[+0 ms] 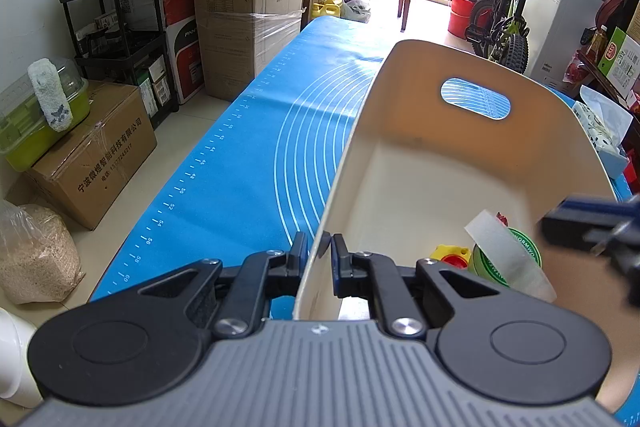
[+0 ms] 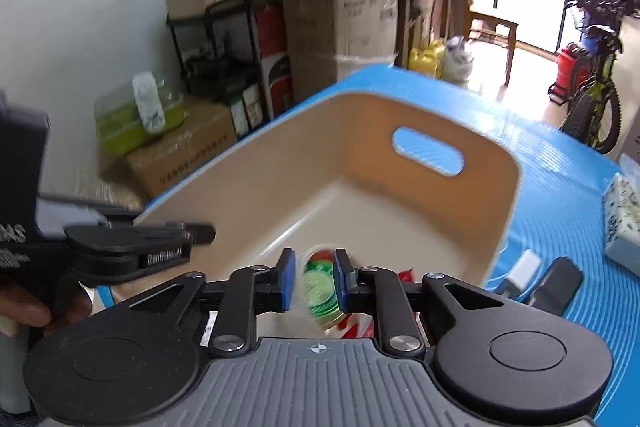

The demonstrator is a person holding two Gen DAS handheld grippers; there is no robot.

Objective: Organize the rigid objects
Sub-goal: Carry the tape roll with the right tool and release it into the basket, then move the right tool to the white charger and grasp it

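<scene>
A cream plastic bin (image 1: 400,167) with a handle slot stands on the blue mat (image 1: 240,167). My left gripper (image 1: 319,247) is shut on the bin's near left wall, one pad on each side of it. A green tape roll (image 1: 504,255) with a loose clear strip lies in the bin's near corner, beside a yellow and red piece (image 1: 450,254). In the right wrist view my right gripper (image 2: 314,267) hangs over the bin (image 2: 400,211). Its jaws stand apart, and the blurred tape roll (image 2: 320,287) shows just below the gap, free of the pads.
On the mat right of the bin lie a white block (image 2: 526,267), a black object (image 2: 560,285) and a tissue pack (image 2: 624,219). A hand (image 2: 24,311) holds the left gripper. Cardboard boxes (image 1: 248,27), a black rack and a bicycle (image 1: 508,23) stand beyond the table.
</scene>
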